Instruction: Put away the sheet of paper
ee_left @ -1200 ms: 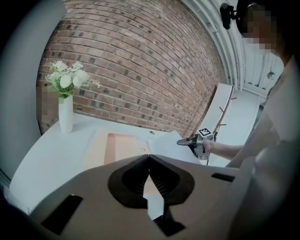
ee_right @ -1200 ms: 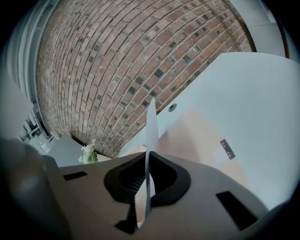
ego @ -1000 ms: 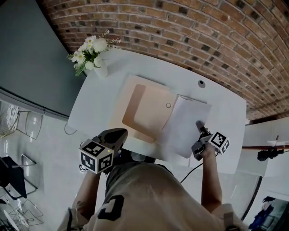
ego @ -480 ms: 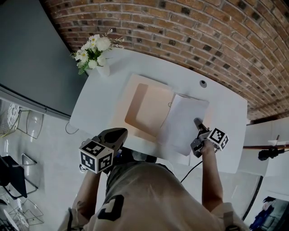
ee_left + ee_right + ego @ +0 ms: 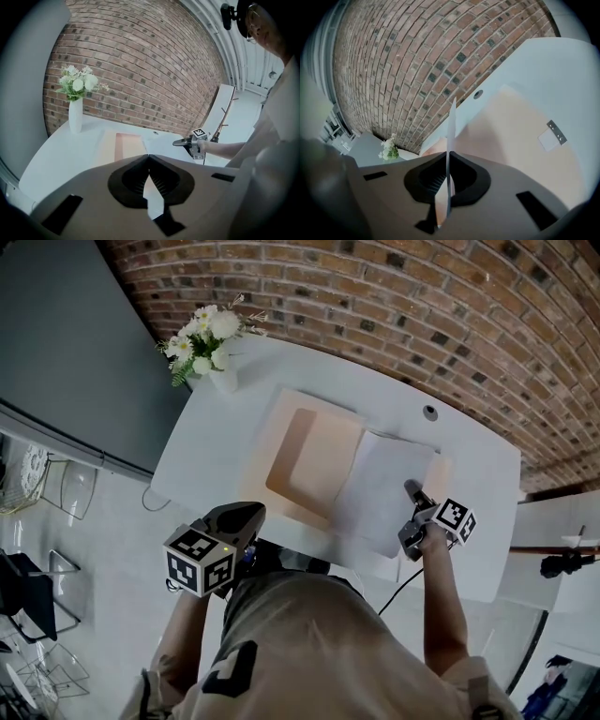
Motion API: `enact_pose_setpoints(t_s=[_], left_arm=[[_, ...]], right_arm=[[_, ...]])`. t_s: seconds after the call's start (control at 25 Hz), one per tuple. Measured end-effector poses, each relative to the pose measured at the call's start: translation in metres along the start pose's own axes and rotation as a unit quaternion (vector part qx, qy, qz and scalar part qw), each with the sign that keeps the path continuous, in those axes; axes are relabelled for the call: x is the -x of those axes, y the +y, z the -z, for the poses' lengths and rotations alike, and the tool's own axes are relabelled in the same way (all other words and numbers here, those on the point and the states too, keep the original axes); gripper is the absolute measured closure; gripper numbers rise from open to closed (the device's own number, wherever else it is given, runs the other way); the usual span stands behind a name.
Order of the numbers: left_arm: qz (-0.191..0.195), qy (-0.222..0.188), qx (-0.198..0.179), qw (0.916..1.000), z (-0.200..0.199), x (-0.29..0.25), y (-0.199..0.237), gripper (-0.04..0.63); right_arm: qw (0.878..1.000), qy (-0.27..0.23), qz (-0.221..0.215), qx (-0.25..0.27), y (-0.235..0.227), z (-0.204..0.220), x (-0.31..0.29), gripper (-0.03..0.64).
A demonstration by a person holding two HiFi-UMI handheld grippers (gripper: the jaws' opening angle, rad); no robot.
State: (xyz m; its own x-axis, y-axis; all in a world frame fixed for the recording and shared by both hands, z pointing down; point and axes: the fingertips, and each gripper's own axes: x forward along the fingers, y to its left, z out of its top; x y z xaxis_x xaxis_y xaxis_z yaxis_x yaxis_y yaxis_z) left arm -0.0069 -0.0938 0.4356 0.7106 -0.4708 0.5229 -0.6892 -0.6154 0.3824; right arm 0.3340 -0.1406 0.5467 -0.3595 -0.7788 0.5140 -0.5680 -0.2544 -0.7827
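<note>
Head view: sheet of paper (image 5: 384, 491), long axis 12 to 6, over the right half of the open folder (image 5: 309, 451). The right gripper (image 5: 412, 489) is at its 3 o'clock edge. The folder's bare half is at 9 o'clock. The left gripper (image 5: 246, 517) is well apart, at 7 o'clock.
Left gripper view: jaws together, empty.
Right gripper view: jaws clamped on the sheet of paper, seen edge-on.

Wht table (image 5: 211, 451) w/ folder (image 5: 305, 460), vase (image 5: 224, 380).

Left of the folder (image 5: 314, 451), the tabletop (image 5: 220, 446) lies bare up to the vase of flowers (image 5: 211, 348) at the far-left corner. The sheet of paper (image 5: 384, 488), pinched by the right gripper (image 5: 410, 488), blocks the folder's right half. Beyond the folder, only a small grommet (image 5: 430, 412) interrupts the strip before the brick wall (image 5: 375, 296).
</note>
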Motion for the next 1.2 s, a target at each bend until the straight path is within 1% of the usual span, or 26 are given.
enact_pose_setpoints(t_s=[0.24, 0.48, 1.0, 1.2], left_arm=[[-0.012, 0.0, 0.006, 0.9999, 0.0, 0.0, 0.011, 0.58], [-0.021, -0.003, 0.011, 0.9997, 0.0, 0.003, 0.026, 0.58], [-0.013, 0.0, 0.022, 0.9997, 0.001, -0.001, 0.037, 0.58], [-0.013, 0.011, 0.017, 0.9997, 0.002, -0.004, 0.041, 0.58]], right_arm=[[1.0, 0.008, 0.003, -0.01, -0.003, 0.0, -0.006, 0.592], [1.0, 0.014, 0.007, -0.01, -0.003, 0.003, -0.015, 0.592], [0.999, 0.021, 0.015, -0.023, -0.002, 0.013, -0.032, 0.592], [0.999, 0.018, 0.017, -0.028, -0.002, 0.014, -0.034, 0.592]])
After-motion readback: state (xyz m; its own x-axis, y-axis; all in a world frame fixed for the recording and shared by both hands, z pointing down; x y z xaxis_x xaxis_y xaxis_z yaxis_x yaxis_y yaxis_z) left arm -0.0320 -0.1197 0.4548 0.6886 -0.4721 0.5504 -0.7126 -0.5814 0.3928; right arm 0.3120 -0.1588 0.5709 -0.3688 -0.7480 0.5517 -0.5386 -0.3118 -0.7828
